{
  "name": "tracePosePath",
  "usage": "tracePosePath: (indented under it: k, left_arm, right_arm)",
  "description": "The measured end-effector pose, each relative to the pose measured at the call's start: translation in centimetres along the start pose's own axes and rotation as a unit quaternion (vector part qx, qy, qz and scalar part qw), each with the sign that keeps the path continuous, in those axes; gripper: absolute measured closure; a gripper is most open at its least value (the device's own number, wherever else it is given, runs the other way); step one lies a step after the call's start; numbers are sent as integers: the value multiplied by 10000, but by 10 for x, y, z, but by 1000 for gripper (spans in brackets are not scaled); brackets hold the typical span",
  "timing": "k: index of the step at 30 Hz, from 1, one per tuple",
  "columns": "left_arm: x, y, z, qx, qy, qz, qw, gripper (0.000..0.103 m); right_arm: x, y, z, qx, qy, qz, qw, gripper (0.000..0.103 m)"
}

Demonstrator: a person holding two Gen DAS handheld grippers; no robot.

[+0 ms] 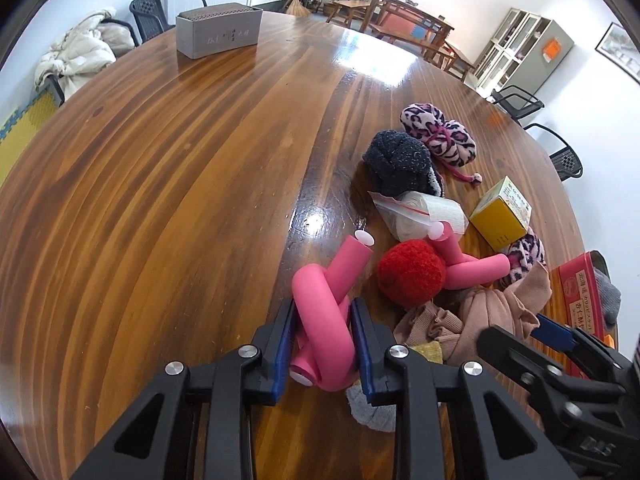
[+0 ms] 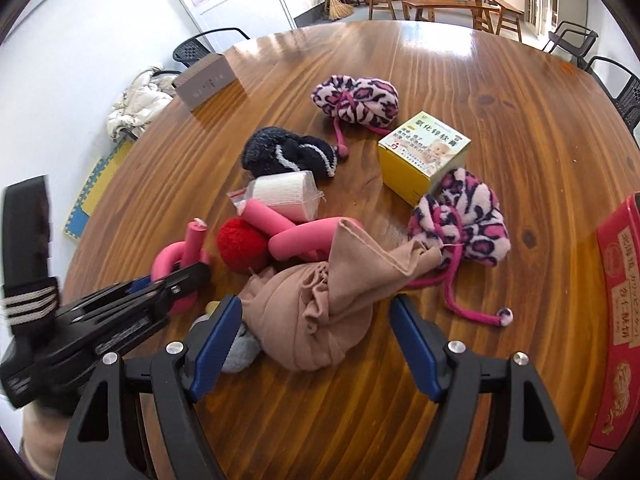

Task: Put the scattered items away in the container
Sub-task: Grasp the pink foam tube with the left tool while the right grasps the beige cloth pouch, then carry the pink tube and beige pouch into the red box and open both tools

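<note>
My left gripper (image 1: 323,312) is shut on a twisted pink foam roller (image 1: 326,312) on the wooden table; it also shows in the right wrist view (image 2: 176,276). My right gripper (image 2: 314,320) is open, its jaws either side of a beige stocking bundle (image 2: 316,320). The pile holds a red pompom (image 1: 410,272), a second pink roller (image 2: 298,236), a bagged gauze roll (image 2: 286,194), a dark fuzzy sock (image 2: 288,156), two pink leopard pouches (image 2: 356,98) (image 2: 464,220) and a yellow box (image 2: 424,156). The red container (image 2: 618,320) sits at the right edge.
A grey box (image 1: 219,34) stands at the far side of the table (image 1: 160,180). A grey sock (image 2: 240,354) lies under the beige bundle. Black chairs, a white coat and wooden benches surround the table.
</note>
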State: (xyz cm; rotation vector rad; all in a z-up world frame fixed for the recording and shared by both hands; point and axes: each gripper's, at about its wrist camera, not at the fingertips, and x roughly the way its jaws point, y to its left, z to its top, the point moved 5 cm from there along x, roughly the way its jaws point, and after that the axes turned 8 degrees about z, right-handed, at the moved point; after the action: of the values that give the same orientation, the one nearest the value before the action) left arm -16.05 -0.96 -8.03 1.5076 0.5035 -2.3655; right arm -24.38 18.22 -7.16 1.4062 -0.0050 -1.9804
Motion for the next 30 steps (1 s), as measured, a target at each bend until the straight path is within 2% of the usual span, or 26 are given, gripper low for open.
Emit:
tracePosePath:
  k: [2, 3, 4, 11, 20, 30]
  left_arm:
    - [-2, 1, -1, -11, -22, -3, 10000, 74]
    - [-4, 1, -2, -20, -34, -1, 10000, 74]
    - [-5, 2, -2, -23, -49, -1, 10000, 74]
    - [-30, -2, -6, -24, -241, 38, 9997, 74]
    - [-72, -37, -19, 179, -545, -39, 9983, 74]
    - [-113, -110, -43, 572, -756, -235, 9952, 74]
  right_arm:
    - [9, -3, 0, 6, 95, -28, 10000, 24]
    - [13, -4, -1, 28, 163, 36, 9999, 32]
    - [17, -4, -2, 70, 199, 199, 9996, 36]
    - [3, 4, -9, -203, 138, 206, 9995, 39]
    - [-50, -2, -20, -278, -288, 210, 9990, 39]
    - [-123, -34, -37, -265, -778, -113, 9966, 39]
